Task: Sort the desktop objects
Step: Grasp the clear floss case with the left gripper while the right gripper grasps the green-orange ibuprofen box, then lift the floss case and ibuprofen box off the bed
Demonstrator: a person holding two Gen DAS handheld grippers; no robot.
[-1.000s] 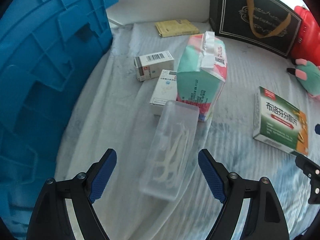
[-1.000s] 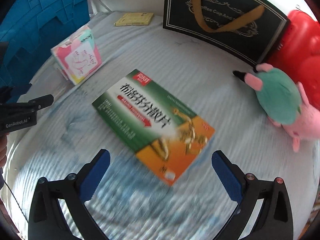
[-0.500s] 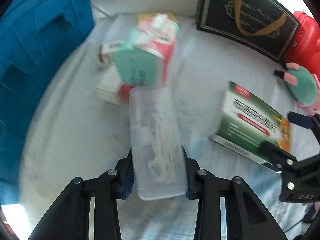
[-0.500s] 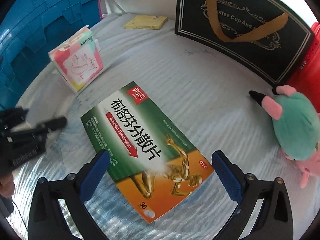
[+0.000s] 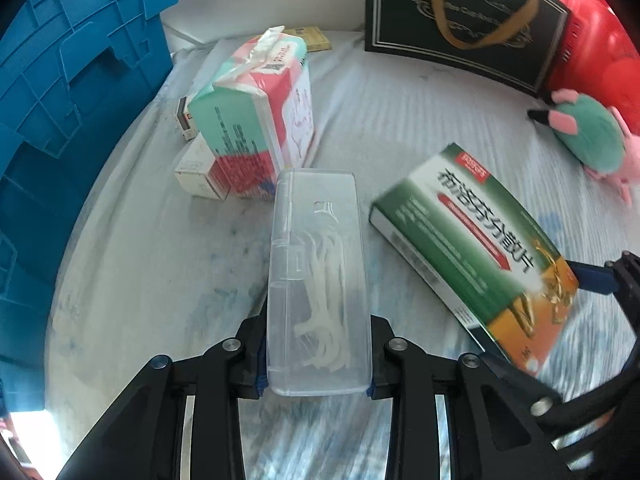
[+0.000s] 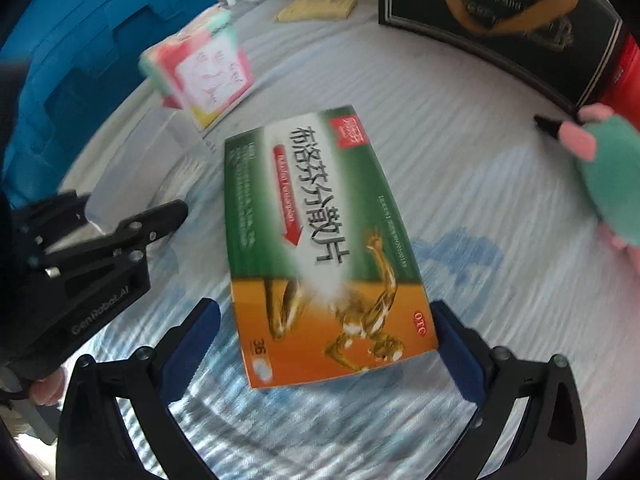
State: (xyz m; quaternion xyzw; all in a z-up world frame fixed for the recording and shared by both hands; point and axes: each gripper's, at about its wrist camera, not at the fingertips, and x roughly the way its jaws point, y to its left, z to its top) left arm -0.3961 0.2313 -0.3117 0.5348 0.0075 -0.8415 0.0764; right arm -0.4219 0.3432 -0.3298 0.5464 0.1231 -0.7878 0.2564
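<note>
Clear plastic forms the case (image 5: 318, 280) clamped in the left gripper (image 5: 316, 354) — both pads press its long sides at the near end, and white floss picks show through the lid. The jaws have just been closing onto it. The case points away from the gripper over the white cloth-covered desk (image 5: 160, 280).

Right gripper (image 6: 326, 344): jaws spread wide, one blue pad on each side of the near, orange end of the green-and-orange medicine box (image 6: 320, 248). Contact between pads and box cannot be confirmed; a narrow gap shows on each side. The box lies just right of the clear case; whether it rests flat or is tilted cannot be told.

Beyond the case stands a pink-and-teal tissue pack (image 5: 256, 120), with two small white cartons (image 5: 198, 168) against its left side. A blue crate (image 5: 60, 120) fills the left edge. A teal and pink plush toy (image 5: 588, 140) lies to the right.

At the far edge — a flat yellow packet (image 6: 316, 8), a black gift bag with a tan handle (image 5: 460, 20) and a red object (image 5: 592, 40) beside it.
</note>
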